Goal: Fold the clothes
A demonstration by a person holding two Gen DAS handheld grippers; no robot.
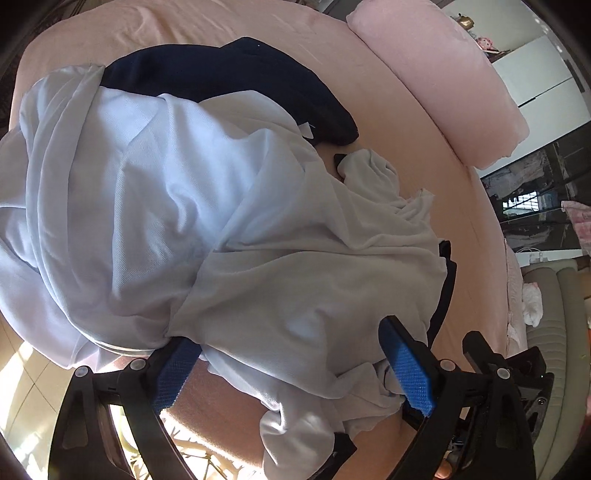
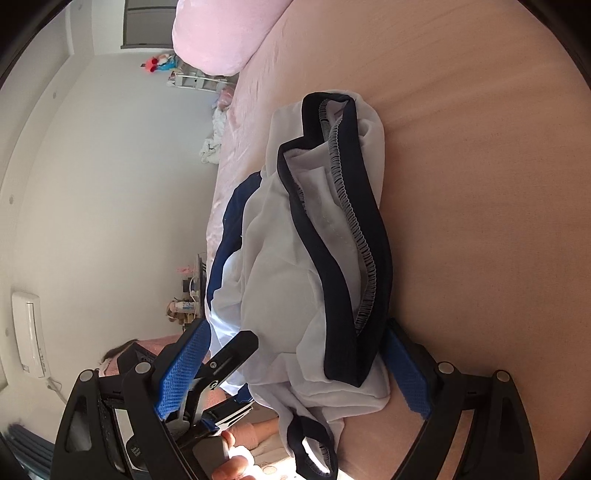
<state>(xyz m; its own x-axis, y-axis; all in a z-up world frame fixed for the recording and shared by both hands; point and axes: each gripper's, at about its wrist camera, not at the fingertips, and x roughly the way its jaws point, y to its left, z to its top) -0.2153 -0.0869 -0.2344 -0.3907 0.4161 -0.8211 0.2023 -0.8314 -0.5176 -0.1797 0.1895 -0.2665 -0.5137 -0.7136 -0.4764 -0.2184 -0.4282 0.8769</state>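
Observation:
A crumpled white garment lies heaped on the pink bed. A navy garment sits partly under its far side. My left gripper is open, jaws wide, with the near end of the white cloth draped loosely between the blue pads. In the right wrist view the same white garment shows its navy-trimmed opening. It lies between the wide jaws of my right gripper, which is open. One of the left gripper's fingers pokes in beside the right gripper's left pad.
A pink pillow lies along the bed's far edge, also the pink pillow. A person's hand holds a gripper handle. Beyond the bed are a wall air conditioner, a white cabinet and a grey sofa.

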